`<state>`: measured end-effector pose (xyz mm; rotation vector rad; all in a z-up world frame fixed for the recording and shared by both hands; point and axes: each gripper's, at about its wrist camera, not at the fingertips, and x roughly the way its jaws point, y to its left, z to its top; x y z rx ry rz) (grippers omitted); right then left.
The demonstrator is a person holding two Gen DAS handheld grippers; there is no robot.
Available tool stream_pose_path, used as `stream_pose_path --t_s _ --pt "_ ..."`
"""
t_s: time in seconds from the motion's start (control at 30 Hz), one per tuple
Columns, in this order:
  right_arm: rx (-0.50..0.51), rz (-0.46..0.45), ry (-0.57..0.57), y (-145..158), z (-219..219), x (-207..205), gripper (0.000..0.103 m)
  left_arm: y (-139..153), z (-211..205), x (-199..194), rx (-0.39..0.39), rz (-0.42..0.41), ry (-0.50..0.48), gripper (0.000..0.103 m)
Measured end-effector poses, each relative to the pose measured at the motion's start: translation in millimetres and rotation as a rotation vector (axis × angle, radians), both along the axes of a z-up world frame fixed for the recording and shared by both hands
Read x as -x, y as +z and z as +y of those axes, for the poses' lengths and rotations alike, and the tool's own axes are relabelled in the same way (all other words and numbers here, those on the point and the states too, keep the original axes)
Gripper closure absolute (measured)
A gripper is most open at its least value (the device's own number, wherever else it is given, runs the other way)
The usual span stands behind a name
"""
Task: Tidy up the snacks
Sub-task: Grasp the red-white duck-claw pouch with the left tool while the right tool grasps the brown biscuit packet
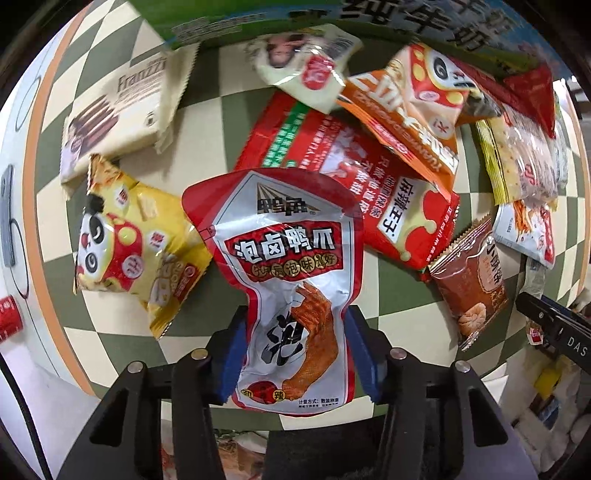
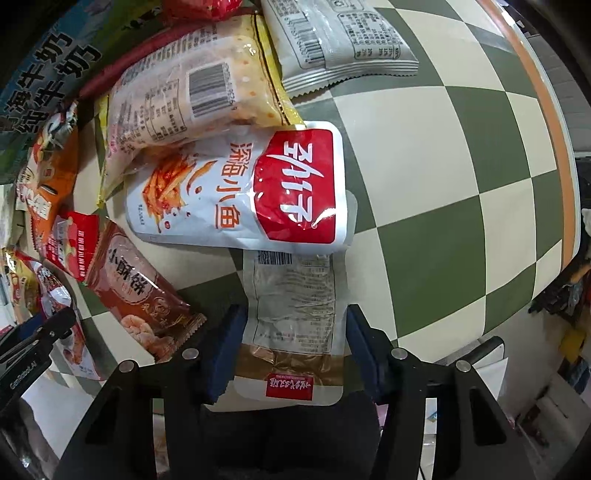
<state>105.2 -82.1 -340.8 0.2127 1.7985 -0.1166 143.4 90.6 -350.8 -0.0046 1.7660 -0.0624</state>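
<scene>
My left gripper (image 1: 295, 332) is shut on a red-and-white duck-claw pouch (image 1: 284, 266), pinched at its narrow lower half above the checkered table (image 1: 402, 291). My right gripper (image 2: 295, 332) is shut on a clear-and-tan pouch (image 2: 295, 314) seen label-side, with a red tag near its bottom. Just beyond it lies a white-and-red small-fish pouch (image 2: 236, 192). A brown biscuit pack lies to its left (image 2: 144, 295) and shows in the left wrist view (image 1: 472, 280) too.
In the left wrist view lie a yellow panda bag (image 1: 136, 243), a Franzzi wafer pack (image 1: 122, 110), a large red bag (image 1: 354, 177) and an orange panda bag (image 1: 410, 107). A milk carton (image 1: 424, 22) stands behind. A grey pack (image 2: 340, 40) lies far ahead of my right gripper.
</scene>
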Motion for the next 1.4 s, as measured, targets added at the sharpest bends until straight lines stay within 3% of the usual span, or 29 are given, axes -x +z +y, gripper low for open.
stream_pose_path --t_s 0.03,0.07,0.23,0.33,0.4,0.47,0.57,0.73,1.0,1.13,1.17,1.2,1.4 --pt "-0.006 -0.004 -0.001 7 1 0 0.045 2 8 2 0.001 -0.002 0.011 0.076" --pt "-0.014 -0.009 -0.002 12 -2 1 0.045 0 17 -1 0.021 0.003 0.020 0.080" --pt "-0.043 -0.033 0.002 27 0 10 0.045 12 40 -2 0.048 -0.004 0.035 0.082" --pt "-0.059 -0.034 0.010 30 1 16 0.045 10 62 -8 0.101 0.035 0.104 0.080" --pt "-0.071 -0.037 0.009 33 -1 21 0.045 3 80 -12 0.124 0.052 0.149 0.063" --pt "-0.082 -0.040 0.007 37 -2 25 0.045 1 95 -12 0.139 0.059 0.191 0.053" --pt "-0.092 -0.040 -0.007 38 -6 31 0.045 -4 105 -13 0.152 0.088 0.208 0.048" --pt "-0.089 -0.021 -0.020 32 -15 21 0.045 0 107 -18 0.090 0.106 0.181 0.042" --pt "-0.084 -0.012 -0.021 22 -5 32 0.045 8 100 -41 -0.020 0.125 0.149 0.018" --pt "-0.074 -0.007 -0.016 6 2 30 0.045 20 107 -54 -0.031 0.084 0.151 0.025" --pt "-0.072 -0.006 -0.013 5 6 28 0.045 24 100 -57 -0.033 0.070 0.142 0.041" --pt "-0.069 -0.005 -0.010 -5 13 26 0.045 31 99 -59 -0.041 0.041 0.120 0.047" --pt "-0.047 -0.020 0.007 -17 28 32 0.045 46 88 -50 -0.051 0.000 0.073 0.055"
